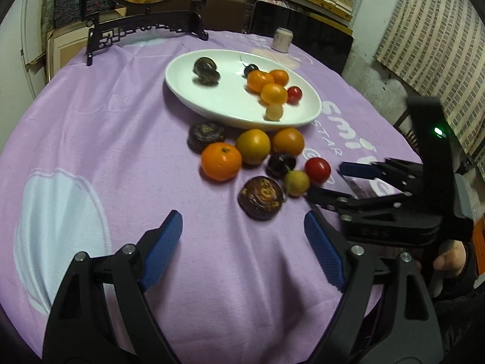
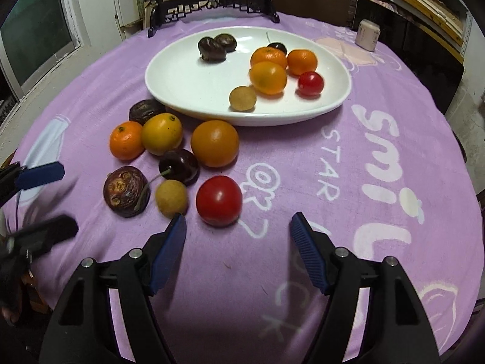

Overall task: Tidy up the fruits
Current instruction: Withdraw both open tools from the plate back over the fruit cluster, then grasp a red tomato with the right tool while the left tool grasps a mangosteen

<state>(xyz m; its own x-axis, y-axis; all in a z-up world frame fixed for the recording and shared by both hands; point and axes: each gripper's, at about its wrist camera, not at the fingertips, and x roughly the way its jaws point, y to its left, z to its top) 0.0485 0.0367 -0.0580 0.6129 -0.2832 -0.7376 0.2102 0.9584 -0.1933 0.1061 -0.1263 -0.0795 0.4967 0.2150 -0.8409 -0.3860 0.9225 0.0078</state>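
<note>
A white plate holds several fruits: oranges, a red tomato, dark chestnuts, a cherry and a pale yellow fruit. More lie loose on the purple cloth in front of it: a dark wrinkled chestnut, a red tomato, a small yellow fruit, a dark cherry and oranges. My left gripper stands open just short of the chestnut, holding nothing. My right gripper is open too, just short of the tomato.
A pale cup stands at the table's far right. A dark carved wooden stand with a round picture sits behind the plate. The cloth to the right carries only white lettering. A hand grips the right tool.
</note>
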